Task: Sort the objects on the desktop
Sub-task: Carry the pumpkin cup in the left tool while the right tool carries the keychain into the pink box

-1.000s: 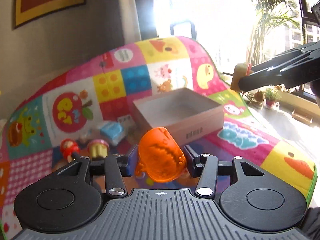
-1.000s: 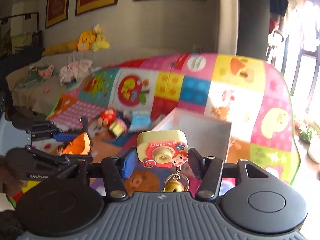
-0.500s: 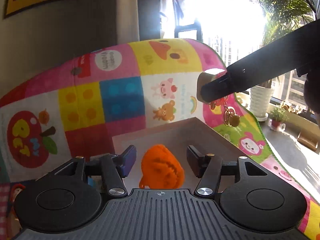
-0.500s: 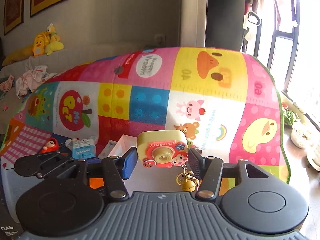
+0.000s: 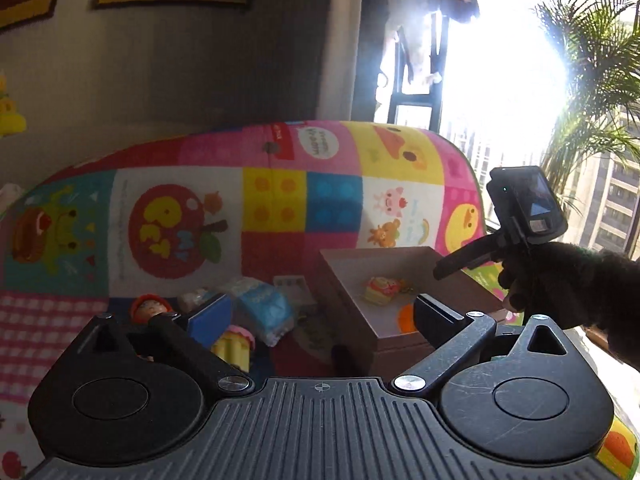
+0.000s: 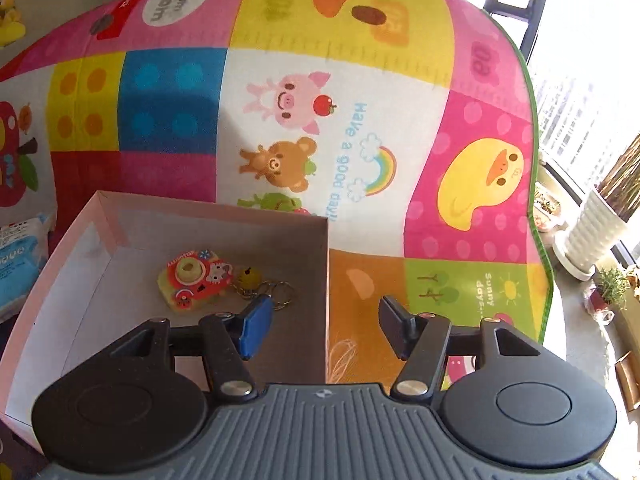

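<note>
**Q:** Left of the box, around nine o'clock from it in the left wrist view, what is unsorted?

**A:** A small red-hooded plastic figurine (image 5: 147,307), a yellow-and-pink cupcake-shaped toy (image 5: 234,345) and a soft blue-and-white packet (image 5: 262,312). They lie close together on the patchwork cartoon play mat (image 5: 276,208), just beside the box wall.

**Q:** And the left gripper (image 5: 322,314)?

**A:** Its jaws have just been opening and now stand spread wide, with nothing between them. It points at the near left corner of the shallow pinkish cardboard box (image 5: 372,251).

**Q:** What is in the box?

**A:** A yellow-and-red toy camera keychain with a little bell (image 6: 196,280) lies flat on the floor toward eleven o'clock. An orange rounded plastic toy (image 5: 405,314) lies nearer, only a patch of it showing.

**Q:** The right gripper (image 6: 325,326)?

**A:** Its jaws are parted and empty too, having opened a little further. It hangs above the box's right wall, at three o'clock in the left view, held by a dark-gloved hand (image 5: 560,280).

**Q:** So which step is this?

**A:** I judge both drops done. The next move calls for a swing back toward nine o'clock, jaws kept apart, to close on one of the loose toys.
</note>
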A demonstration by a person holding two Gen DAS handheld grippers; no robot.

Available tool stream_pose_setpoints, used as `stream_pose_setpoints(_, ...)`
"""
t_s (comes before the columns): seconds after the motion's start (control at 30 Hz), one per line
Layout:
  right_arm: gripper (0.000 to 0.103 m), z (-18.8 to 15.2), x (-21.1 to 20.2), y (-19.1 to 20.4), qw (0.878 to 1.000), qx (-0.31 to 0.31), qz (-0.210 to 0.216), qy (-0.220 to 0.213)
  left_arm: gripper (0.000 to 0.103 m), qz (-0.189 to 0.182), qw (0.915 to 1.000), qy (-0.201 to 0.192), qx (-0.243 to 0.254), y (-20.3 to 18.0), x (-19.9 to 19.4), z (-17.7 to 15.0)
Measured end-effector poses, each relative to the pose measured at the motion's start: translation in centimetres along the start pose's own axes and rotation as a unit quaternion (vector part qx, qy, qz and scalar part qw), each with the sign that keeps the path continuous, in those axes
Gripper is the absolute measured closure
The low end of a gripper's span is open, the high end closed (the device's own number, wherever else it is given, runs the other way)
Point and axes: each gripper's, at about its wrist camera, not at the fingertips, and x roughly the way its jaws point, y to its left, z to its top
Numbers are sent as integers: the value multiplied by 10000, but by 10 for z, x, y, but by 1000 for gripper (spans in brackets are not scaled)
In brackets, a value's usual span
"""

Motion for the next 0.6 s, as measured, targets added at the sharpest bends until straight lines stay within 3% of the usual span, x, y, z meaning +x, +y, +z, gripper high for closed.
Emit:
stream_pose_setpoints(0.07,38,6,1,6,9996,31,275,-6,2,292,9996,5,-5,13,-15,-5)
stream_pose_setpoints(0.2,37,16,-2,30,9991,-186,244,-284,1,700,9970,276,-161,39,-29,-18)
stream_pose_setpoints(0.27,40,11,-18,43,9973,-329,-48,-650,1,965,9945,363,-200,45,-34,-27)
stream_pose_setpoints(0.37,48,-21,-68,74,9839,-960,-303,-1477,1,1217,9911,431,-324,51,-40,-38)
stream_pose_setpoints(0.43,53,-52,-101,91,9810,-1134,87,-1573,0,1246,9897,498,-502,55,-39,-44)
stream_pose_setpoints(0.53,64,-104,-130,114,9805,-1207,1128,-1066,0,1260,9875,545,-769,60,-36,-51)
stream_pose_setpoints(0.6,68,-133,-133,138,9770,-1357,1351,-941,0,1264,9861,560,-920,62,-34,-54)
